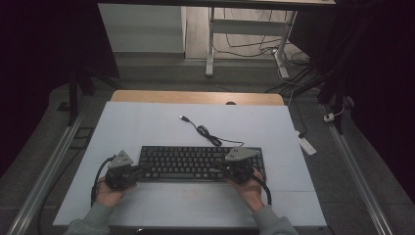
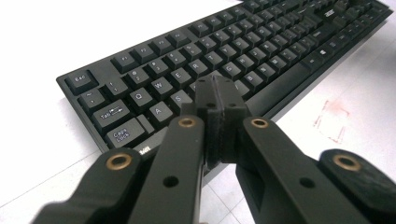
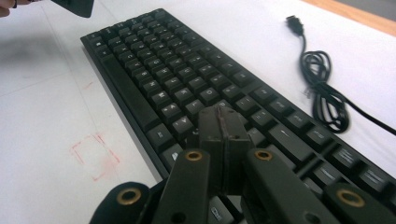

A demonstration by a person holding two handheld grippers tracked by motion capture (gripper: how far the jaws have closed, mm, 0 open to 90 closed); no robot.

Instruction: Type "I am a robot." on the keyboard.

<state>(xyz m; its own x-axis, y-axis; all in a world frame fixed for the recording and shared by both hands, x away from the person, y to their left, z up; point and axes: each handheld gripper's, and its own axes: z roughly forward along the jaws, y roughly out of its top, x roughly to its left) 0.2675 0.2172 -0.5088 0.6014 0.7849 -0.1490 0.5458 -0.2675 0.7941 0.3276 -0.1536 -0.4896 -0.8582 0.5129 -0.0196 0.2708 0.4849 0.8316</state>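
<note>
Two black claws are hovering over the flat black plastic keyboard lying mid-counter: left claw closed empty above its left keys, right claw closed empty above its right keys.

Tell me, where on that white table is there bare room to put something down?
The white table top is bare behind the black keyboard, left of its coiled black cable, and along both side edges. Crowded: the front strip, where both grippers sit.

On the keyboard in your left gripper view you can read key legends: Esc, Tab, Caps Lock, and the letters Q, W, A and S.
</note>
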